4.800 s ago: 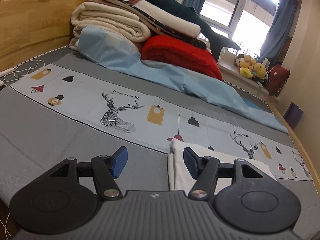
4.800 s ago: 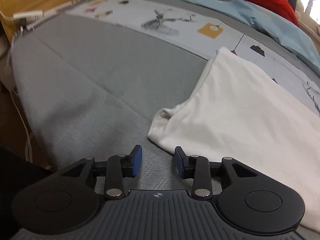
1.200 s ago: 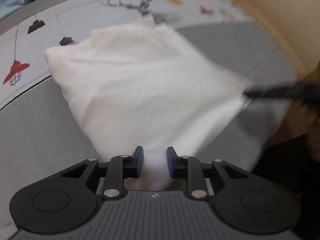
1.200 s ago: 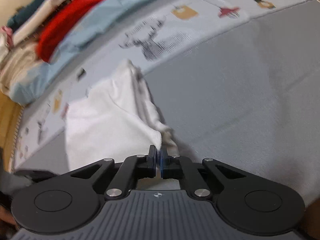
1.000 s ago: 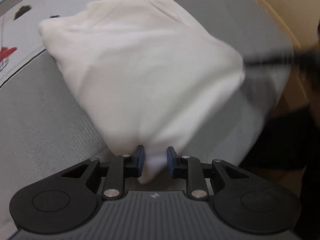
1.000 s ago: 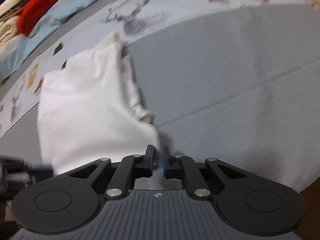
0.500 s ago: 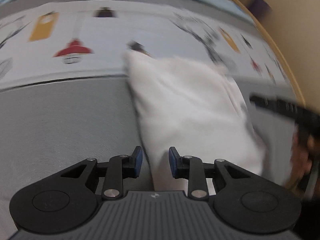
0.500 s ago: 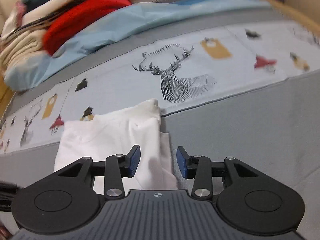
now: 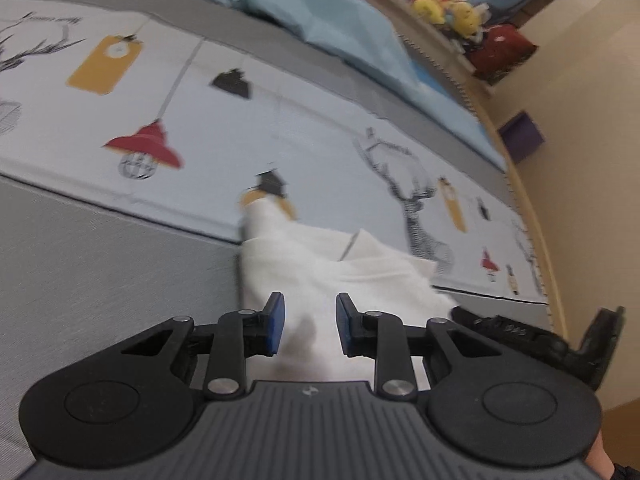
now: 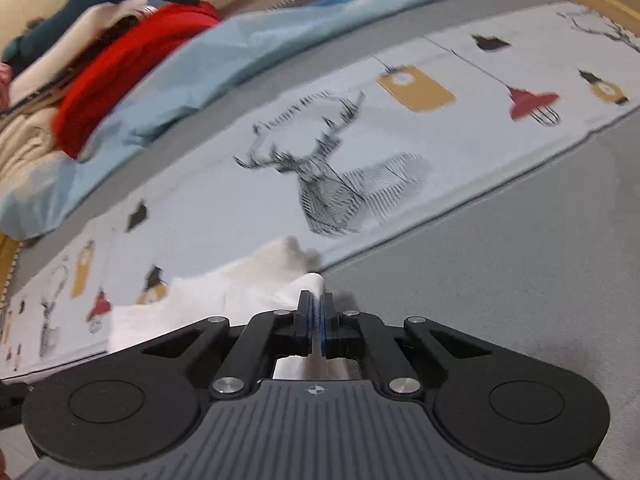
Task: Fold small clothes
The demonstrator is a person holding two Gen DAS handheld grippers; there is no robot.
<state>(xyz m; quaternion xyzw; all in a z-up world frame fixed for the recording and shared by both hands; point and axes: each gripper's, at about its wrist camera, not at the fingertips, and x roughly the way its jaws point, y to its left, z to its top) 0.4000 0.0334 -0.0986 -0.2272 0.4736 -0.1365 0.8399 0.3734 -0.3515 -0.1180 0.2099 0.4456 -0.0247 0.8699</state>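
Observation:
A small white garment (image 9: 320,264) lies folded on the grey bed cover (image 9: 100,260), its far edge on the printed sheet. My left gripper (image 9: 310,326) hovers over its near part with its jaws closing. Cloth shows in the gap, but the blue pads (image 9: 276,322) do not press on it. In the right wrist view my right gripper (image 10: 316,308) is shut, pinching a folded edge of the garment (image 10: 256,280) at its tips. In the left wrist view the right gripper (image 9: 460,314) reaches in at the garment's right corner.
A pale sheet printed with deer and lamps (image 10: 332,192) crosses the bed. Behind it lie a light blue quilt (image 10: 224,60), a red blanket (image 10: 120,76) and stacked bedding. A wooden bed rail (image 9: 532,220), plush toys (image 9: 448,12) and a wall are on the right.
The garment was carried between both grippers and now lies on the bed. My right gripper opened over it, then shut on its edge. The left gripper rolled and swung round.

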